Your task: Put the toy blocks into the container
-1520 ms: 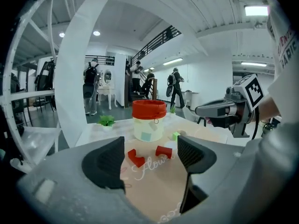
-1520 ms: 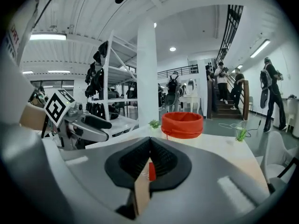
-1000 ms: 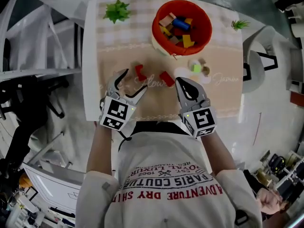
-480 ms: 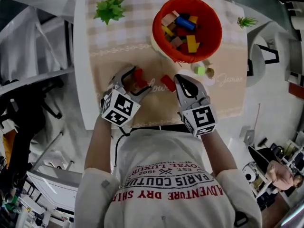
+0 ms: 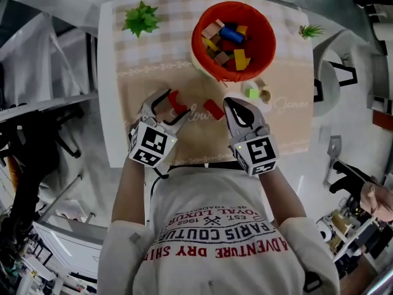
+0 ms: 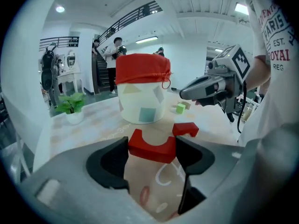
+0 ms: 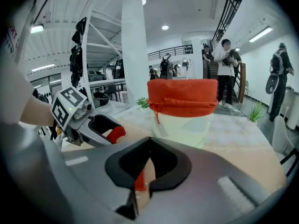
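Observation:
A red arch block (image 6: 152, 146) lies on the mat between the pads of my left gripper (image 6: 152, 143). Its jaws have just been closing and both pads now touch the block's ends. From the head view the same block (image 5: 177, 101) sits inside my left gripper (image 5: 175, 105). A second red block (image 5: 214, 109) lies just left of my right gripper (image 5: 228, 103), whose jaws are shut and hold nothing. The orange-rimmed container (image 5: 198, 23) at the back holds several blocks. In the right gripper view my right gripper (image 7: 148, 139) points at the container (image 7: 182, 111).
A green block (image 5: 253, 93) and a beige one (image 5: 265, 94) lie right of the grippers, below the container. Small potted plants stand at the table's back left (image 5: 141, 18) and back right (image 5: 310, 31). People stand far behind the table.
My left gripper has moved forward and down, so the red arch block now sits between its jaws, which have narrowed onto it. The right gripper has edged slightly forward, still shut.

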### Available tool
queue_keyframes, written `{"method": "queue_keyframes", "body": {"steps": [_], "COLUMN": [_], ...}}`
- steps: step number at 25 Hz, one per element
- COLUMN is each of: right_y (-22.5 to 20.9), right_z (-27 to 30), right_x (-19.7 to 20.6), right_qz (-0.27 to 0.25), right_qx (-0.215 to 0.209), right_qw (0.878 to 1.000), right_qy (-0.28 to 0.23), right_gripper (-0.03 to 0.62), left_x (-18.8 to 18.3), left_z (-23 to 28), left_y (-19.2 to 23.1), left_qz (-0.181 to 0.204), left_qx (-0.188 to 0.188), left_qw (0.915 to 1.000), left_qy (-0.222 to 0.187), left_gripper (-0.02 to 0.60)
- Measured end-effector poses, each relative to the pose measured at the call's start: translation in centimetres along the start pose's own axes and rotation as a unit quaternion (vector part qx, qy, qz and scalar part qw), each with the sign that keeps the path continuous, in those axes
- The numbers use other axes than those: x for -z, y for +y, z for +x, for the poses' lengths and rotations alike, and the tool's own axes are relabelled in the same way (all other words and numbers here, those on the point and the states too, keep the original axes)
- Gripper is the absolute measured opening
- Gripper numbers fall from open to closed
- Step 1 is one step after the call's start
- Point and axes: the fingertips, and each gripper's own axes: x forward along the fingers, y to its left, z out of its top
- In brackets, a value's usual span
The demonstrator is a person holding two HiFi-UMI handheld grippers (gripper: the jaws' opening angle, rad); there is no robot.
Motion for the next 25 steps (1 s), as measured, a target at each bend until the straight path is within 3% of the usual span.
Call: {"method": "queue_keyframes", "body": {"steps": [9, 16, 25], "right_y": [-1.2, -4.4, -8.7], "right_z": [-4.2, -7.6, -9.8], "right_x": [-4.0, -7.3, -9.7], "right_qz": [-0.034, -0.054, -0.062], "right_qx": [-0.004, 0.001, -0.004], "right_qw": [0.998, 0.995, 0.991], "right_qy": [-0.044, -0.083, -0.116], "right_gripper": [0.002, 0.002, 0.002], "left_x": [-7.8, -15.2, -22.4], "left_z": [-3.8, -5.1, -4.2], "left_y": [-1.1, -2.4, -3.0], "left_qz": [0.015, 0.033, 0.045], "left_qx": [-0.056, -0.097, -0.128], "left_qw": [0.9965, 0.9876, 0.9777], "left_qy": [-0.06, -0.119, -0.16], "left_gripper": [0.325, 0.325, 0.325]}}
